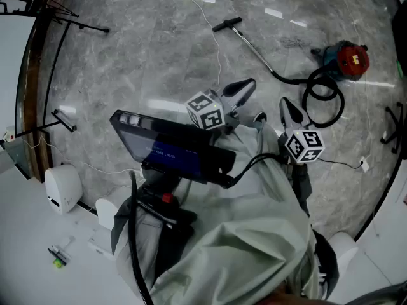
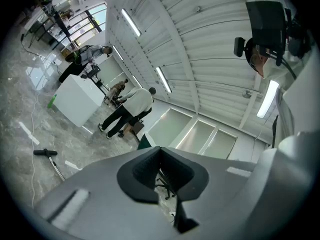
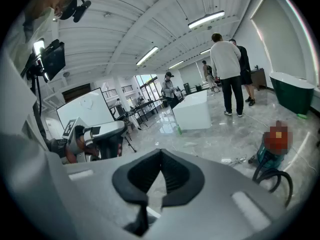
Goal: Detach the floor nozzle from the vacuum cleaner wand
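The slim silver vacuum cleaner wand [image 1: 254,48] is lying flat on the grey marble floor [image 1: 140,62], its small black floor nozzle [image 1: 227,24] fitted at the far end and its black hose [image 1: 323,97] looping to the red-and-teal canister vacuum [image 1: 346,59], all well apart from the person, who seems to be only readying an approach. The person is holding the left gripper [image 1: 245,86] level and the right gripper [image 1: 286,107] tipping downward, both close to the chest with jaws pressed together on nothing

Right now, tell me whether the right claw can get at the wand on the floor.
Probably not yet: the right claw is shut and well short of the wand; bare floor lies between, nothing blocking.
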A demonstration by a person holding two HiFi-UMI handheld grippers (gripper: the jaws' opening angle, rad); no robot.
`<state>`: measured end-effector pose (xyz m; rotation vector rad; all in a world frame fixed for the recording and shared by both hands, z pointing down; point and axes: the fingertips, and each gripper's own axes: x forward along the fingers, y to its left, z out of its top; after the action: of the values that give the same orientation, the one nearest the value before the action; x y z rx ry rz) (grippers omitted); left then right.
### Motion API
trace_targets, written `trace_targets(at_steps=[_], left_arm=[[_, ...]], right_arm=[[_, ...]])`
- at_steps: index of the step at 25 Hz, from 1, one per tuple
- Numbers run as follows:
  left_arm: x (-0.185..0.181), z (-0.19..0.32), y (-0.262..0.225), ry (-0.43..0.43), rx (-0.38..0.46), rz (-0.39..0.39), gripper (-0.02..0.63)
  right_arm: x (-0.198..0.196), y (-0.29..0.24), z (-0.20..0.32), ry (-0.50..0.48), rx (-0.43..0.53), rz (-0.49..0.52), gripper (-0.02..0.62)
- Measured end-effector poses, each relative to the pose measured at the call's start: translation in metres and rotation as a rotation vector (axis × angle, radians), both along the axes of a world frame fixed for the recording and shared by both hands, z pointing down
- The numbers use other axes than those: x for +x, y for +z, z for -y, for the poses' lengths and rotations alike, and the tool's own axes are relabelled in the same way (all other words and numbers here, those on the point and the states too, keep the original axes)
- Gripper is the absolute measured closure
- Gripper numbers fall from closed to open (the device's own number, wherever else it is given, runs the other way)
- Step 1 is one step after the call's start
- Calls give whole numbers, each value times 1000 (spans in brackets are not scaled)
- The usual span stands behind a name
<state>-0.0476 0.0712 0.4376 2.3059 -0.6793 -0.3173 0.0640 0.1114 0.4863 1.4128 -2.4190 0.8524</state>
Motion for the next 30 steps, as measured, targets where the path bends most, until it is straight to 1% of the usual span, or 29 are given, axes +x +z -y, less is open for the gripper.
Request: trace_targets(at_steps=[5, 11, 14, 18, 20, 23, 25, 30], left_arm=[[-2, 3, 2, -10, 1, 15, 606], [-2, 5, 5, -9, 13, 5, 606], [0, 5, 5, -4, 9, 2, 606], [-1, 5, 7, -3, -2, -7, 606], [-2, 5, 7, 1, 0, -10, 606], [-2, 4, 3, -1, -8, -4, 606], [5, -1, 3, -21, -22, 7, 606], [49, -1, 3, -57, -1, 24, 606]], right_arm=[[-1, 2, 2, -5, 1, 0, 601], [-2, 4, 3, -3, -7, 9, 601], [2, 7, 3, 16, -25, 19, 601], [9, 4, 3, 54, -28, 95, 601], [12, -3, 4, 71, -2, 136, 601], [17, -15, 6, 89, 54, 160, 600], [26, -17, 3, 79, 66, 169, 600], [64, -16, 8, -3, 81, 176, 600]])
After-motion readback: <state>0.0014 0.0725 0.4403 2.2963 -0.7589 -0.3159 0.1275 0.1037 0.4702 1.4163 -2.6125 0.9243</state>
